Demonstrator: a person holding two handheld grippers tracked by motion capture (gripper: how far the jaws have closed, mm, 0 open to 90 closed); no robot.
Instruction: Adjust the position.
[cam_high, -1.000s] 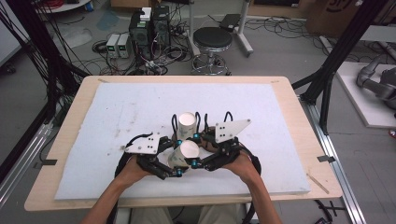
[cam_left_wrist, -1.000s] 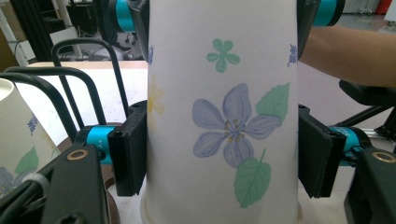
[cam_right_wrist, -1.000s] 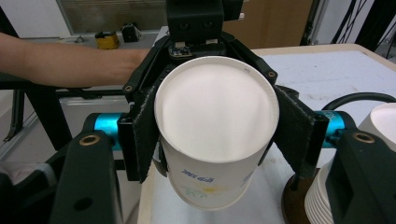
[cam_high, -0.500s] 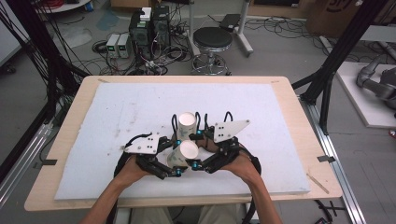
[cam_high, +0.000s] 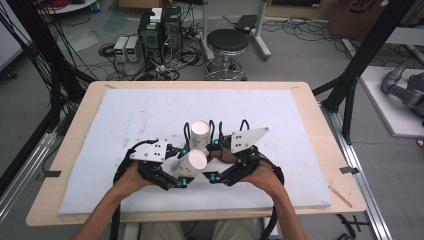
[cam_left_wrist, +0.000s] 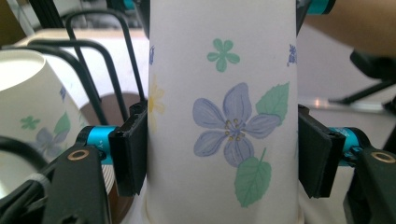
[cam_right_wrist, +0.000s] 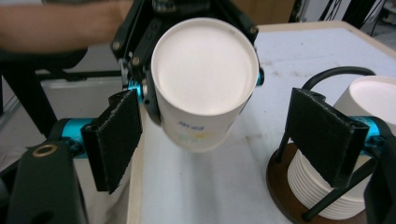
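My left gripper (cam_high: 183, 167) is shut on a white paper cup (cam_high: 192, 161) printed with blue flowers (cam_left_wrist: 233, 123). It holds the cup tilted above the mat, and its pads (cam_left_wrist: 133, 149) press on both sides of the cup wall. In the right gripper view the cup (cam_right_wrist: 205, 70) turns its round white end toward me. My right gripper (cam_right_wrist: 215, 107) is open, one jaw on each side of that end and apart from it. Just beyond both grippers, a stack of the same cups (cam_high: 200, 131) stands upside down in a black wire holder (cam_right_wrist: 322, 79) on a brown base.
The white foam mat (cam_high: 130, 120) covers most of the wooden table (cam_high: 320, 115). Black frame posts stand at both sides of the table. Beyond its far edge are a stool (cam_high: 227, 42) and electronics on the floor.
The held cup and both hands have drifted slightly to the left. Neither grip has changed.
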